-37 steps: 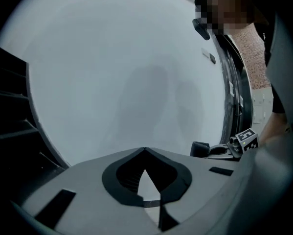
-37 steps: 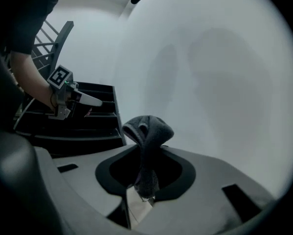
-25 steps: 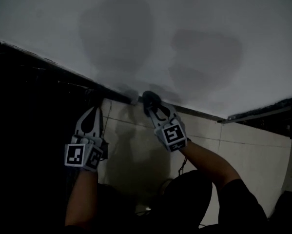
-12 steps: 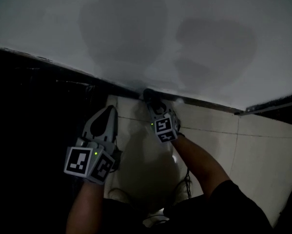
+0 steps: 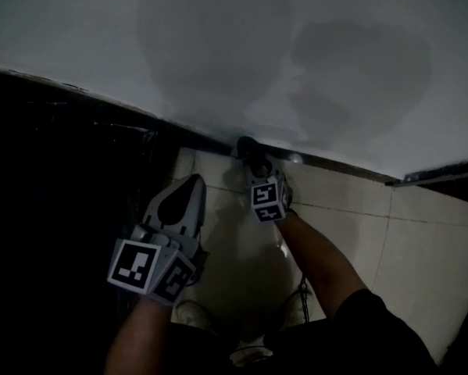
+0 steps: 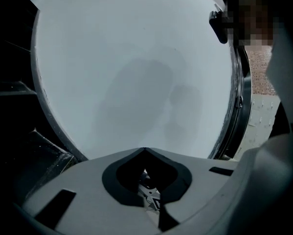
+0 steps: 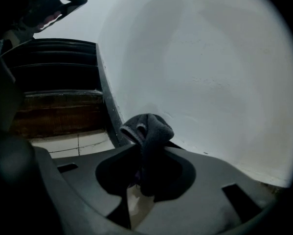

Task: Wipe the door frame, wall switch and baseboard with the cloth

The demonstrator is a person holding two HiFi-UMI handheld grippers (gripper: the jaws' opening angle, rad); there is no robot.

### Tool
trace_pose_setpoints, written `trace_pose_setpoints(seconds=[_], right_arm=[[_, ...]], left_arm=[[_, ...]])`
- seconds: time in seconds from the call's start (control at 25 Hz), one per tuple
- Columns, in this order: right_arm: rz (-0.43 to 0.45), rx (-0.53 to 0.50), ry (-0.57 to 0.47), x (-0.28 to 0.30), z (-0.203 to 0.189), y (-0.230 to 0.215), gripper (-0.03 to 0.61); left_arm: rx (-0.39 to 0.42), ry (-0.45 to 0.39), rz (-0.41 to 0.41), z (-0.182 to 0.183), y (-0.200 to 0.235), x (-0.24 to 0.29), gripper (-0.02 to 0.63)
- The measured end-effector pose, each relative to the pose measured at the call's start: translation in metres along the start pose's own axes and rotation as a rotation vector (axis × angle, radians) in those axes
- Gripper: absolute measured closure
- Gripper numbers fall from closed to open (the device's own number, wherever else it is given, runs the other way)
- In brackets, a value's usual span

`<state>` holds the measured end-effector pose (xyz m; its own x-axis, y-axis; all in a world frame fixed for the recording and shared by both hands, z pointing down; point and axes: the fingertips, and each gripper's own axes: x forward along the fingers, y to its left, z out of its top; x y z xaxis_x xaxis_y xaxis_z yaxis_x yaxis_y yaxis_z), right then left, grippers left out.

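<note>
Pinching of the cloth point(image 7: 148, 131) by the right gripper point(image 5: 253, 161) looks shallow; against the baseboard point(image 5: 331, 166) it could be dragged loose by friction; left gripper point(image 5: 185, 194) is pressed together, empty.

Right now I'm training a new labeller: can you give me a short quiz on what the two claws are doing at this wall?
1. True or false: the left claw is shut with nothing in it.
2. What does the right claw grip? A) a sponge B) a cloth C) nothing
3. Fill in: the cloth is held against the dark ____ at the foot of the wall.

Key: 1 true; 2 B; 3 baseboard.
</note>
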<state>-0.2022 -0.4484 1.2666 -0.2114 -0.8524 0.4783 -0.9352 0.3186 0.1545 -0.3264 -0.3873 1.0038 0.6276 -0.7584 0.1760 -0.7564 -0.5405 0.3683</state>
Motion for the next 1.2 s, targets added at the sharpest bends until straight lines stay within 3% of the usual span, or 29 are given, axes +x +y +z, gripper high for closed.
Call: trace_pose_setpoints(seconds=[0.4, 0.92, 1.2], right_arm=[[-0.011, -0.102, -0.014, -0.027, -0.012, -0.031, 0.494], [-0.126, -0.081, 0.022, -0.083, -0.043, -0.104, 0.494], [-0.2, -0.02, 0.049, -0.103, -0.068, -0.134, 0.494]], left_arm=[[0.049, 0.026, -0.047, -0.009, -0.013, 0.001, 0.621], [0.082, 0.033, -0.166, -0.025, -0.074, 0.016, 0.621], [0.023, 0.02, -0.173, -0.022, -0.075, 0.016, 0.621]])
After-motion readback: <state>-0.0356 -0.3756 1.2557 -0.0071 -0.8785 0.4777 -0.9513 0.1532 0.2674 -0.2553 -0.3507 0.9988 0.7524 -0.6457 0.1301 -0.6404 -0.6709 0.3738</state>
